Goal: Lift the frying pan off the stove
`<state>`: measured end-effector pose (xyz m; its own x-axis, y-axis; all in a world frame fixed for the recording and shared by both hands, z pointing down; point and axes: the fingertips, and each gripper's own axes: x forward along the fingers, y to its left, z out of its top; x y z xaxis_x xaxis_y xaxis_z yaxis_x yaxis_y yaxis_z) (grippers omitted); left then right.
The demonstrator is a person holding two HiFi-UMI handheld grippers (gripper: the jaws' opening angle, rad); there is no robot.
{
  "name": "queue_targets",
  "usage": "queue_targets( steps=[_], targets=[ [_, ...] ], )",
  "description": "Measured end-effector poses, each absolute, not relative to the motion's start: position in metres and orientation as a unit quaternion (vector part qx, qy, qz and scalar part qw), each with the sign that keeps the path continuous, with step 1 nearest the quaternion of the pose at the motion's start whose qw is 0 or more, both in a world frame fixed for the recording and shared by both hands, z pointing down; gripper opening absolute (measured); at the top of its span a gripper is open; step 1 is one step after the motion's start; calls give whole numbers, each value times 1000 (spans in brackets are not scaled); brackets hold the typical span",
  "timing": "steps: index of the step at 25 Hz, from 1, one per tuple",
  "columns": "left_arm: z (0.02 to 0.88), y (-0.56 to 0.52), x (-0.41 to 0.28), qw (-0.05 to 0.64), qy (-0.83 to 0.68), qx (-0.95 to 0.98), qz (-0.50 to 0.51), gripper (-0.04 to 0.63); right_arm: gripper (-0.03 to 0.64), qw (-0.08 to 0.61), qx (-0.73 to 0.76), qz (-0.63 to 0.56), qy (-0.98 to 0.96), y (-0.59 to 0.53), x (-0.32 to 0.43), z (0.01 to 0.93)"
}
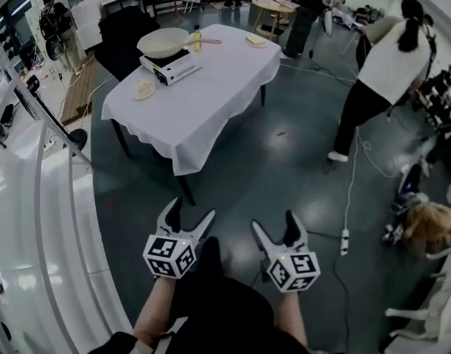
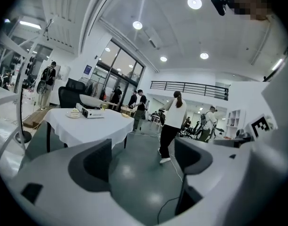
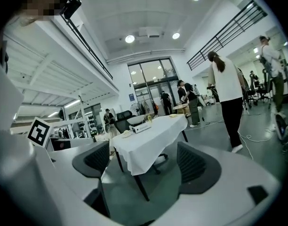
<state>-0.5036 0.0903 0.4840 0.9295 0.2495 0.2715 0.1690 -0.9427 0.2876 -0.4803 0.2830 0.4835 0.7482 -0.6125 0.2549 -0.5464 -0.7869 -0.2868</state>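
A cream frying pan (image 1: pixel 163 41) sits on a white portable stove (image 1: pixel 174 68) at the far end of a table covered with a white cloth (image 1: pixel 203 102). Both grippers hang low over the dark floor, well short of the table. My left gripper (image 1: pixel 190 212) is open with nothing between its jaws, and so is my right gripper (image 1: pixel 274 224). In the left gripper view the pan (image 2: pixel 90 100) and stove (image 2: pixel 90 112) are small and far off to the left. In the right gripper view the pan (image 3: pixel 137 120) appears distant, above and between the jaws.
On the cloth lie a plate with food (image 1: pixel 144 88), a small bottle (image 1: pixel 197 39) and another plate (image 1: pixel 256 41). A black chair (image 1: pixel 126 32) stands behind the table. A person in a white top (image 1: pixel 384 65) bends at the right. A power strip (image 1: pixel 345 240) lies on the floor. White rails (image 1: pixel 41 198) run along the left.
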Motion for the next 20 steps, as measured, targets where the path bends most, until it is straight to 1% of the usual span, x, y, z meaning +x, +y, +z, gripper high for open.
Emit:
queue_targets(
  steps=[8,13,20],
  targets=[
    [484,90,-445,136,122,974,134,393,417,90,-938,-163,293,292,-429,489],
    [486,80,-383,134,137,972,133,393,417,88,-942,-160,280,288,-371,491],
    [469,62,-293,126,147,974,121,393,417,70,-947,-145,279,271,-282,470]
  ],
)
